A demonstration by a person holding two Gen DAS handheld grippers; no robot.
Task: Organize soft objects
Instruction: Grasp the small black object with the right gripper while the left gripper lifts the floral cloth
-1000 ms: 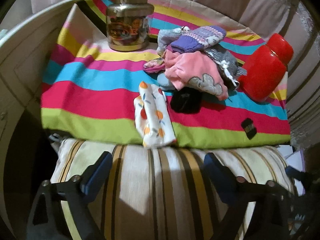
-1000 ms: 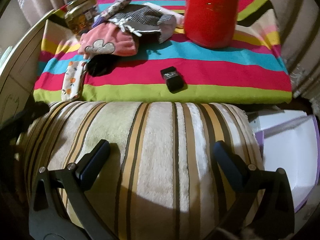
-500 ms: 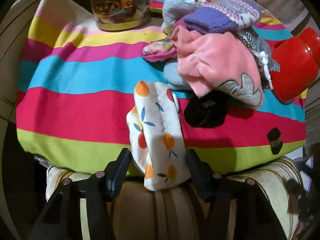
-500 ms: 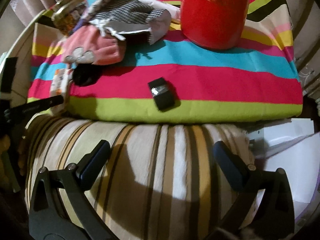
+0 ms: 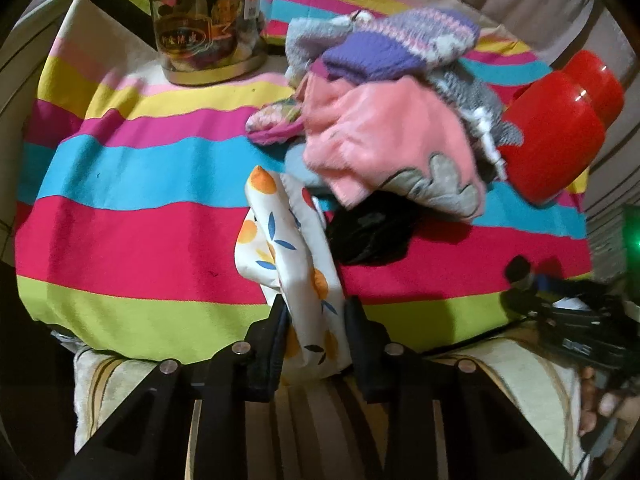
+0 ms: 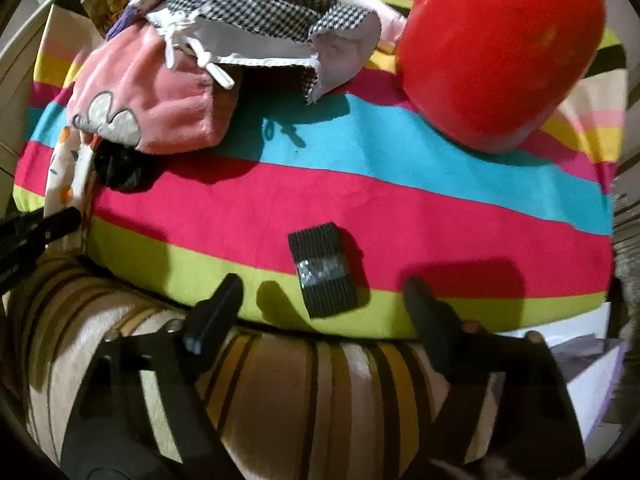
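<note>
A white fruit-print cloth [image 5: 288, 248] hangs over the front edge of the striped tablecloth [image 5: 120, 168]. My left gripper [image 5: 316, 320] is closing and its pads pinch the near end of this cloth, which is bunched into a raised fold. Behind it lies a pile of a pink cloth [image 5: 384, 144], a purple knit [image 5: 400, 44] and a black item [image 5: 368, 236]. My right gripper [image 6: 323, 285] points down at a small black elastic band [image 6: 322, 270] on the green stripe. Its jaws are closing with the band between them, untouched.
A red jar [image 6: 500, 48] stands at the back right and a gold tin [image 5: 204, 28] at the back left. A houndstooth hat [image 6: 260, 4] tops the pile. A striped cushion [image 6: 280, 392] lies under both grippers. A white box [image 6: 592, 384] sits at lower right.
Both grippers moved forward from over the cushion to the table's front edge. The left jaws closed around the fruit-print cloth, which bunched up. The right jaws narrowed around the black band.
</note>
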